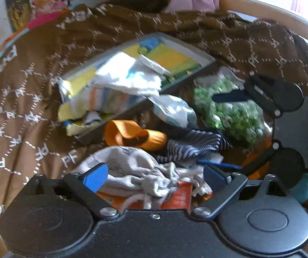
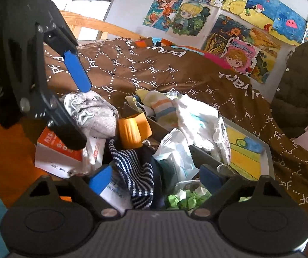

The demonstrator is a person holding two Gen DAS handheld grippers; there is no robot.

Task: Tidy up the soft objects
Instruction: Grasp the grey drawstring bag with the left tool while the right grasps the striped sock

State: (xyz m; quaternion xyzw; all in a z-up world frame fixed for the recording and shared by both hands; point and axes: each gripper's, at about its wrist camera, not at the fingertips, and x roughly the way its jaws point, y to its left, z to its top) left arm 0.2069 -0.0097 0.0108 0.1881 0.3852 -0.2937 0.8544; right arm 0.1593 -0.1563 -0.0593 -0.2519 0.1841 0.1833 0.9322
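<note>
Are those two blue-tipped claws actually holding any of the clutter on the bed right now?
No. Each hand-held gripper, left and right, stands open: the left straddles the grey sock, the right the striped sock, and neither pinches anything.

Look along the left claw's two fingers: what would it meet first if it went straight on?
Probably the crumpled grey-white cloth bundle, lying right between the open left claw fingertips, over an orange and white box. The orange plastic piece lies beyond. Depth is unclear.
</note>
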